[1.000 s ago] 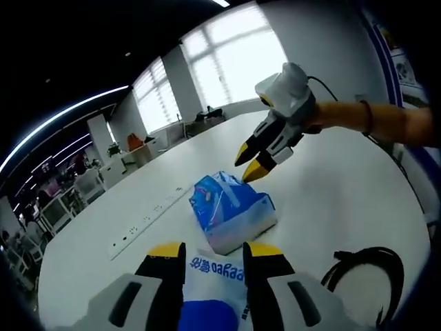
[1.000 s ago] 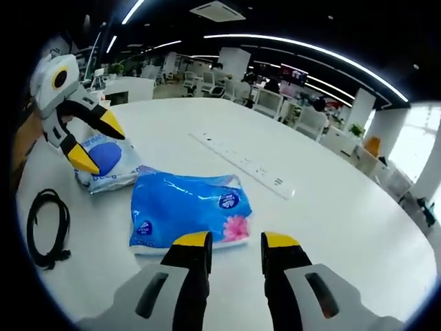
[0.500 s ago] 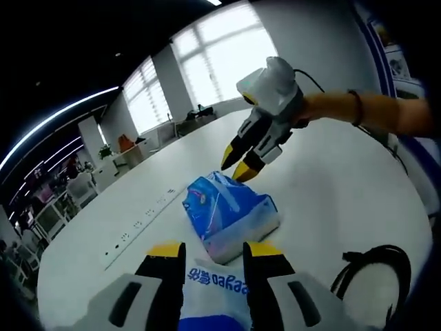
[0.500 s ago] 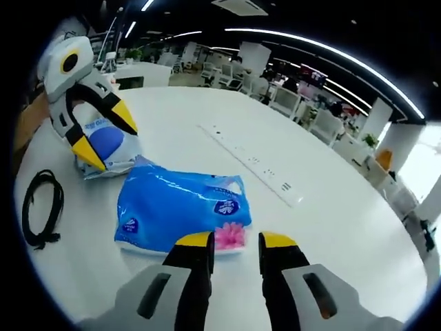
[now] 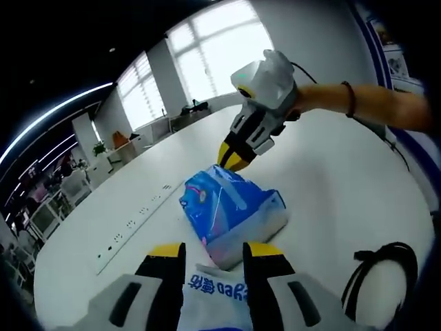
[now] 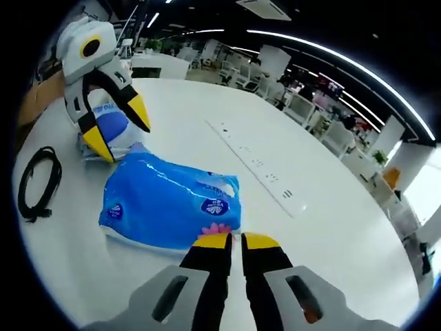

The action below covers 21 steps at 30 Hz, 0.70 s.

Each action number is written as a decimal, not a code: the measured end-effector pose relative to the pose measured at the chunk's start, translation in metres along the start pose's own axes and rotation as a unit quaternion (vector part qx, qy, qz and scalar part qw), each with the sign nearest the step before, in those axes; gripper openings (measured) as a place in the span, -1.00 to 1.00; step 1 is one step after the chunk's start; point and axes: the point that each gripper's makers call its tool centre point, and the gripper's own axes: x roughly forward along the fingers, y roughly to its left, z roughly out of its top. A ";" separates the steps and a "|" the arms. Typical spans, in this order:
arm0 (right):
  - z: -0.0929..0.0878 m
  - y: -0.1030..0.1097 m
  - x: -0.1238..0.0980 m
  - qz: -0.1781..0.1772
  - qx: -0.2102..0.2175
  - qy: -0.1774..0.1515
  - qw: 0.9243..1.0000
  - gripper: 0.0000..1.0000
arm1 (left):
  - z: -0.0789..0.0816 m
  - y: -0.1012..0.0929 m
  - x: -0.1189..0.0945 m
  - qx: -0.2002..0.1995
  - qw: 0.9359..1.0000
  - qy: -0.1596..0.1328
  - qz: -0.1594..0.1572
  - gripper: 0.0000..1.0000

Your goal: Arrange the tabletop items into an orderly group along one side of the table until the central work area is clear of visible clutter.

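White round table (image 6: 324, 227) in open-plan office

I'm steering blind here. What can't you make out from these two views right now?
- Right gripper: its tips hide the blue pack's near edge in the right gripper view, so a pinch can't be confirmed.
- White pack: cut off by the bottom edge of the left gripper view; the left gripper straddles it.
- Cable: cut off at the edge of the left gripper view.
- Power strip: its sockets are too small to read.
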 end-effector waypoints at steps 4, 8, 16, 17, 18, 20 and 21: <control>0.001 0.001 0.001 0.000 0.002 -0.004 1.000 -0.94 | -0.001 -0.001 0.002 0.010 1.000 0.004 0.000 -0.50; 0.003 0.002 0.001 -0.001 0.000 -0.005 1.000 -1.00 | 0.001 -0.001 0.002 0.026 1.000 0.006 0.001 -0.81; 0.003 0.000 0.003 -0.009 0.007 -0.005 1.000 -1.00 | 0.003 0.000 0.004 0.032 0.999 0.006 0.004 -1.00; 0.003 -0.001 0.003 -0.010 0.007 -0.005 1.000 -1.00 | 0.003 0.000 0.004 0.032 0.999 0.007 0.003 -1.00; 0.003 -0.001 0.004 -0.011 0.007 -0.005 1.000 -1.00 | 0.003 0.000 0.004 0.032 0.999 0.007 0.003 -1.00; 0.002 -0.002 0.005 -0.011 0.004 -0.003 1.000 -1.00 | 0.000 0.000 0.002 0.038 0.999 0.016 0.001 -0.87; 0.002 -0.001 0.005 -0.011 0.002 -0.002 1.000 -1.00 | -0.004 -0.004 0.002 0.042 0.999 0.026 -0.010 -0.77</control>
